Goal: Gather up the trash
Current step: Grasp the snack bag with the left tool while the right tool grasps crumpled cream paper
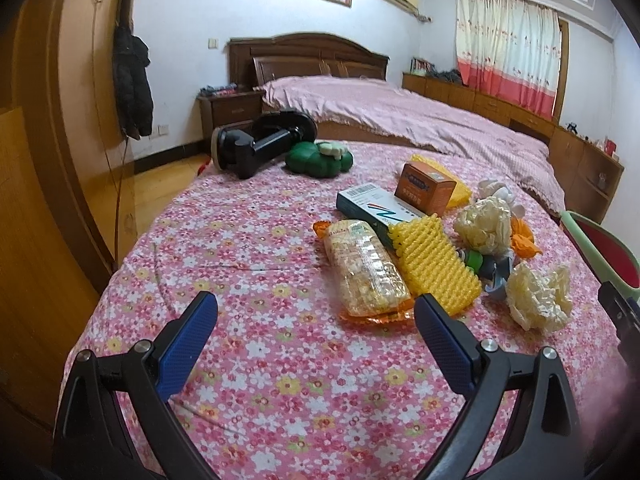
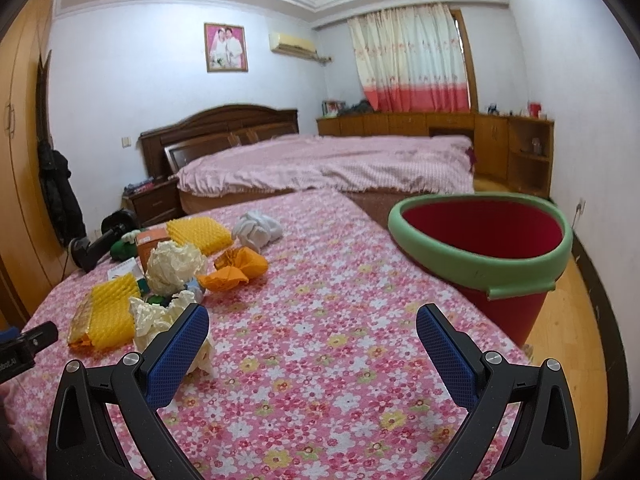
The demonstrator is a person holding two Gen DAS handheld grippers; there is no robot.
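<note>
Your left gripper [image 1: 316, 320] hangs over the flowered sheet [image 1: 248, 240] with its blue fingers spread wide and nothing between them; your right gripper [image 2: 312, 332] is likewise spread and empty. The trash lies in a loose cluster on the sheet. Nearest your left fingers is a clear snack packet [image 1: 366, 268] on an orange wrapper, its near end just ahead of your right-hand finger pad, and touching its far side is a yellow foam net [image 1: 434, 262]. Beyond those sit a teal box [image 1: 372, 208] and an orange carton [image 1: 424, 188]. Two cream paper wads [image 1: 540, 296] lie further right, with an orange crumpled paper [image 2: 234, 266] and a white wad [image 2: 256, 230] past them. From your right wrist view, the nearest cream wad sits just behind the left-hand finger pad, partly hidden by it. The red bin with a green rim [image 2: 480, 256] stands off the right edge of the sheet, on the wooden floor, its mouth open toward you. Between the cluster and that edge the sheet is bare, giving you open room. To the left of the cluster the sheet is also bare up to its left edge, where it drops toward the floor beside the wooden wardrobe [image 1: 52, 120]. A black device [image 1: 256, 144] and a green toy [image 1: 320, 158] lie at the far end.
</note>
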